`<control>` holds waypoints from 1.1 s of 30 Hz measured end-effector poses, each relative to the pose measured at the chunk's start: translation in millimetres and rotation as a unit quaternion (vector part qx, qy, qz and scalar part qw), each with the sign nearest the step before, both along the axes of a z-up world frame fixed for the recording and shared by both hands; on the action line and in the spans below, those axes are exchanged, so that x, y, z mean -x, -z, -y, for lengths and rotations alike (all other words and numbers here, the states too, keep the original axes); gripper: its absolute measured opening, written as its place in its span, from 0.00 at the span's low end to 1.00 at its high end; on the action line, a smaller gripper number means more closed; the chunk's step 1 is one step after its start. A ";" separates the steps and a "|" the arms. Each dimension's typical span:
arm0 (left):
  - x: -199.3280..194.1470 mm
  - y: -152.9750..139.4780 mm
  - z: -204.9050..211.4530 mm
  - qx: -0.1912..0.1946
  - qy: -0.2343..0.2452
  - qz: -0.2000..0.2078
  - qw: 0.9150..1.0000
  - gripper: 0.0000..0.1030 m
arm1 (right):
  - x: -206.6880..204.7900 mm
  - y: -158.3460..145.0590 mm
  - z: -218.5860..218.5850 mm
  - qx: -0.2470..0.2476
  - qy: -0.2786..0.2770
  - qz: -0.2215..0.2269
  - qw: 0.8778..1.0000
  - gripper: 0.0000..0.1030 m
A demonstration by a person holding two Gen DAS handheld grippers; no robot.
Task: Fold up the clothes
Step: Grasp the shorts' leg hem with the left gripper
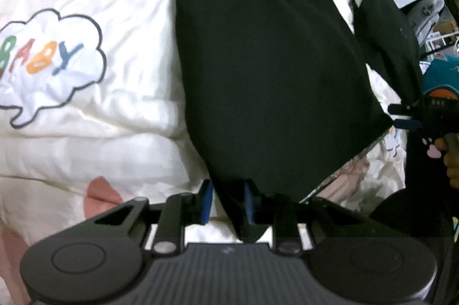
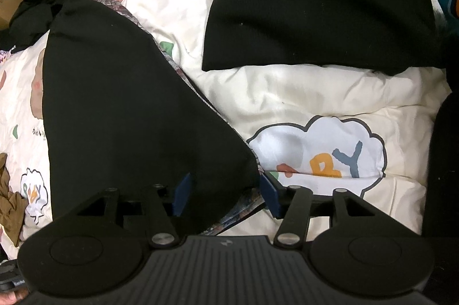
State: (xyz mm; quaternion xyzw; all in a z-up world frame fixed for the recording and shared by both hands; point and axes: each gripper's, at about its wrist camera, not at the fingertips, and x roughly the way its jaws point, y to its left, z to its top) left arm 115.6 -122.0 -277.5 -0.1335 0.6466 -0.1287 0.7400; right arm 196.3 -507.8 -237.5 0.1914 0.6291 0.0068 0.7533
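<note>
You are folding the black garment [image 1: 266, 69] on the quilt [image 1: 86, 104], using its "BABY" cloud print [image 2: 318, 150] as your landmark. The garment is lying just left of that cloud in the right wrist view, with a patterned lining showing along its edge. Your left tongs [image 1: 228, 201] are standing partly spread around one corner; whether the pads are biting I cannot tell. Your right tongs [image 2: 225, 194] are standing spread, the other corner lying loose between them. A second black garment [image 2: 315, 3], already folded, is lying beyond the cloud. Next you are probably needing both corners pinched firmly before carrying them over.
</note>
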 end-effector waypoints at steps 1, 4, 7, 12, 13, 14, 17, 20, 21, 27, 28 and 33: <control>-0.3 2.6 1.5 -0.002 0.001 -0.002 1.000 0.28 | -0.2 1.8 0.6 0.000 0.002 -0.002 1.000 0.57; -1.2 10.3 0.9 0.007 -0.007 -0.010 1.000 0.40 | -0.6 6.0 4.0 -0.009 0.011 -0.007 1.000 0.57; -0.4 17.9 0.1 0.015 -0.003 -0.021 1.000 0.41 | -2.2 12.3 6.5 -0.011 0.013 -0.015 1.000 0.57; 1.7 21.7 -0.8 0.026 0.003 -0.023 0.999 0.40 | -5.1 22.5 10.8 -0.008 0.014 -0.026 1.000 0.57; 2.3 22.5 -0.7 0.028 0.005 -0.023 0.999 0.40 | -5.4 23.7 11.4 -0.008 0.014 -0.027 1.000 0.57; 2.8 23.3 -0.6 0.030 0.007 -0.023 0.999 0.40 | -5.7 25.1 12.1 -0.008 0.015 -0.028 0.999 0.57; 3.6 26.5 -0.3 0.034 0.008 -0.028 0.999 0.39 | -6.8 29.2 14.1 -0.010 0.015 -0.031 0.999 0.57; 3.2 33.0 1.8 0.039 0.009 -0.036 0.999 0.39 | -6.9 33.0 16.5 -0.015 0.016 -0.034 0.999 0.57; 3.5 34.4 2.9 0.039 0.010 -0.037 0.998 0.39 | -6.9 33.5 17.3 -0.015 0.016 -0.034 0.999 0.57; 4.8 36.8 4.7 0.043 0.007 -0.037 0.998 0.41 | -6.2 40.8 19.2 -0.021 0.019 -0.038 0.999 0.57; 5.0 37.2 5.7 0.044 0.006 -0.037 0.998 0.41 | -6.1 42.0 18.9 -0.022 0.019 -0.039 0.999 0.57; 4.2 41.5 10.6 0.055 -0.006 -0.039 0.998 0.42 | -7.2 48.0 17.9 -0.020 0.012 -0.040 0.999 0.57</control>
